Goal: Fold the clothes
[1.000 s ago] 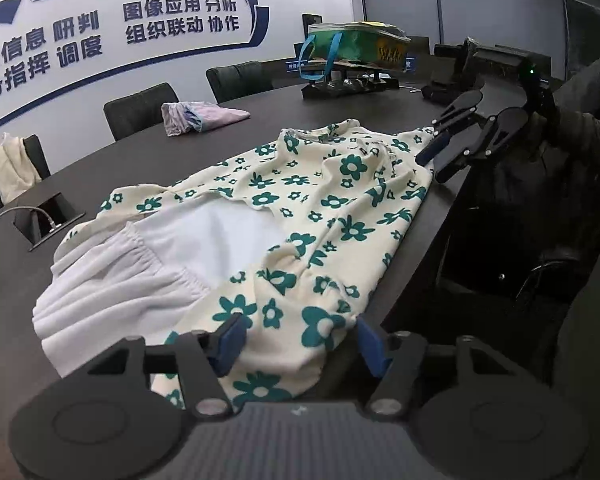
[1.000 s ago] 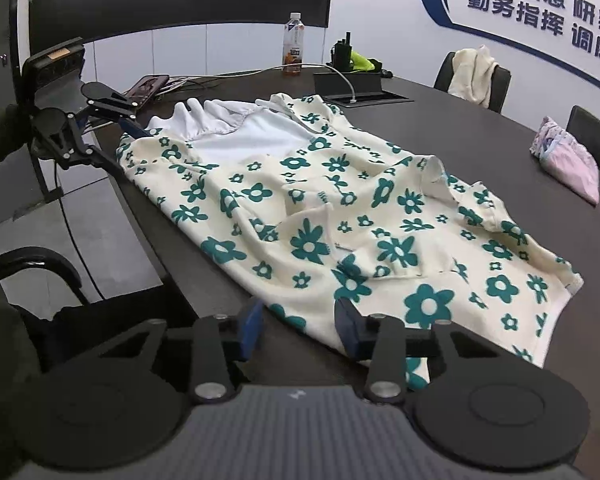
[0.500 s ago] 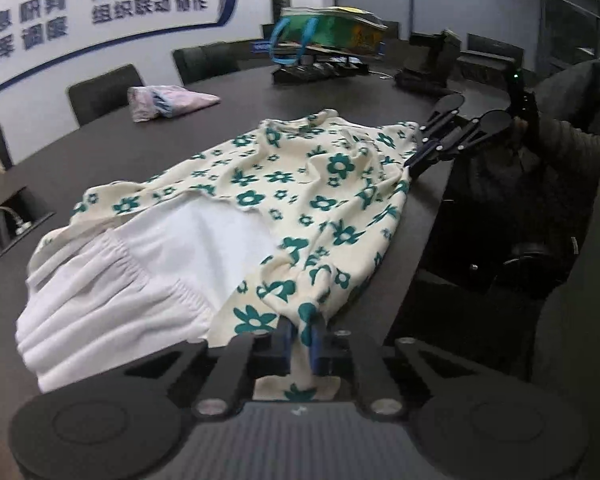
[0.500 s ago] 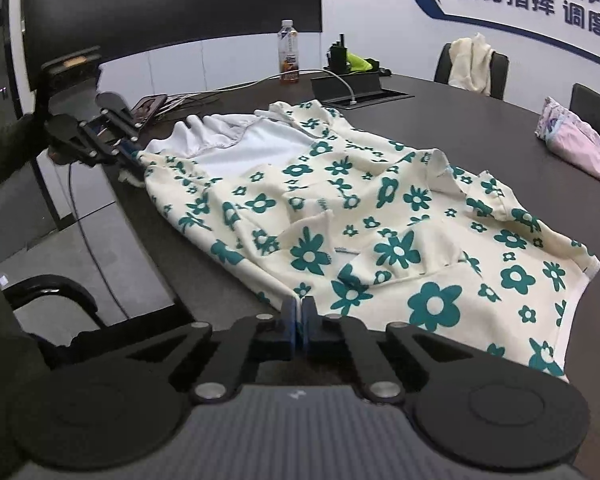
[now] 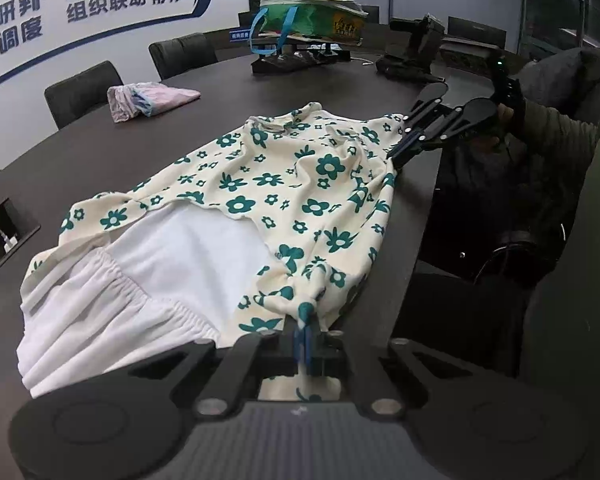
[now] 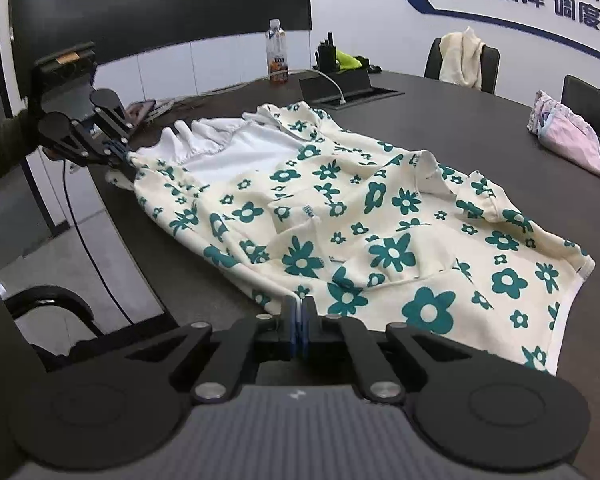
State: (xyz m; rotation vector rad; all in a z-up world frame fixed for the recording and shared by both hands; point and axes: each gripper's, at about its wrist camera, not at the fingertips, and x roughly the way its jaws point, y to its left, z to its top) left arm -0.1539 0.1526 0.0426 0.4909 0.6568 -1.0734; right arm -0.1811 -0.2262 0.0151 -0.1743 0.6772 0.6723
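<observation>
Closed since a second ago — left claw (image 5: pixel 305 334) and right claw (image 6: pixel 299 326) both clamped on near edge of floral garment (image 6: pixel 340 208), spread on counter (image 6: pixel 480 120) — ready to lift and fold.

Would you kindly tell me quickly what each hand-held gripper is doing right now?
Left hand-held gripper: closed on the near edge of the floral garment.
Right hand-held gripper: closed on the same garment's near edge, further along.

Cream dress (image 5: pixel 284 184) with green flowers, white lining showing, spread flat on dark table (image 5: pixel 100 152)
</observation>
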